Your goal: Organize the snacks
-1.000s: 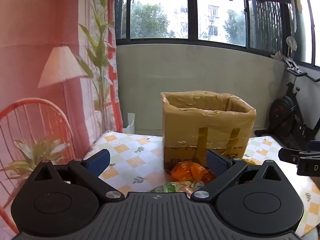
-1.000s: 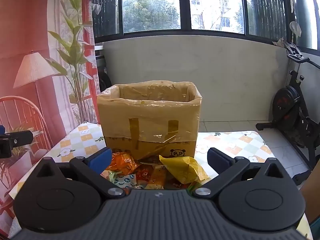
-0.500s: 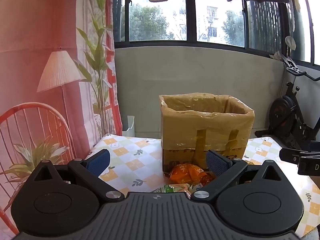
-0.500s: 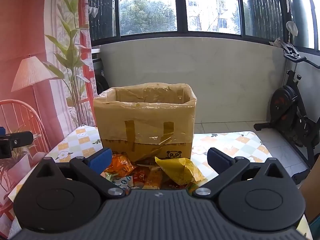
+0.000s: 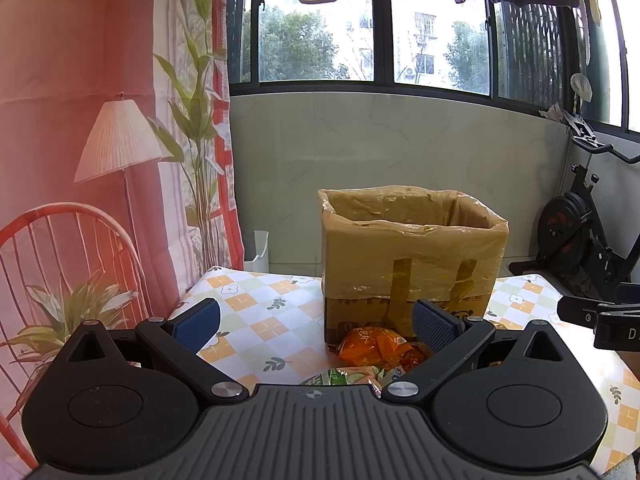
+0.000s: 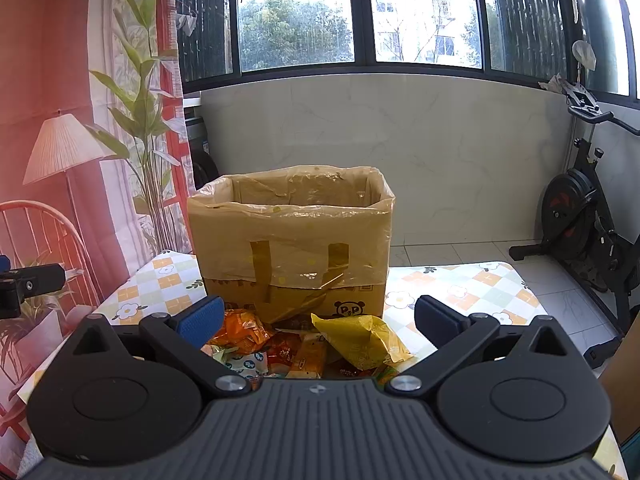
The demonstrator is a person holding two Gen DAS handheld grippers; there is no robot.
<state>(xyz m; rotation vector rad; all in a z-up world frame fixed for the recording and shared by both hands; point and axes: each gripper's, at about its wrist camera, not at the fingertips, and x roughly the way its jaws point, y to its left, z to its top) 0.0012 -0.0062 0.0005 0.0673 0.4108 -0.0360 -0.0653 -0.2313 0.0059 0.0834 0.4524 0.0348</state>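
Note:
A tall cardboard box point(image 5: 408, 256) lined with clear plastic stands on the checked tablecloth point(image 5: 260, 320); it also shows in the right wrist view point(image 6: 292, 240). A pile of snack packets lies in front of it: an orange packet point(image 5: 374, 344), a green packet point(image 5: 344, 376), a yellow packet point(image 6: 358, 338) and several orange ones point(image 6: 240, 328). My left gripper point(image 5: 316, 322) is open and empty, above the table left of the pile. My right gripper point(image 6: 318, 316) is open and empty, above the pile.
A printed backdrop with a lamp and a red chair point(image 5: 60, 240) hangs on the left. An exercise bike point(image 6: 580, 220) stands at the right. A white bin point(image 5: 256, 244) sits on the floor beyond the table. The table's right edge point(image 6: 536, 300) is near.
Both grippers have tilted slightly up and drawn back a little, so the box and the packets sit lower in both views. Both stay open and empty.

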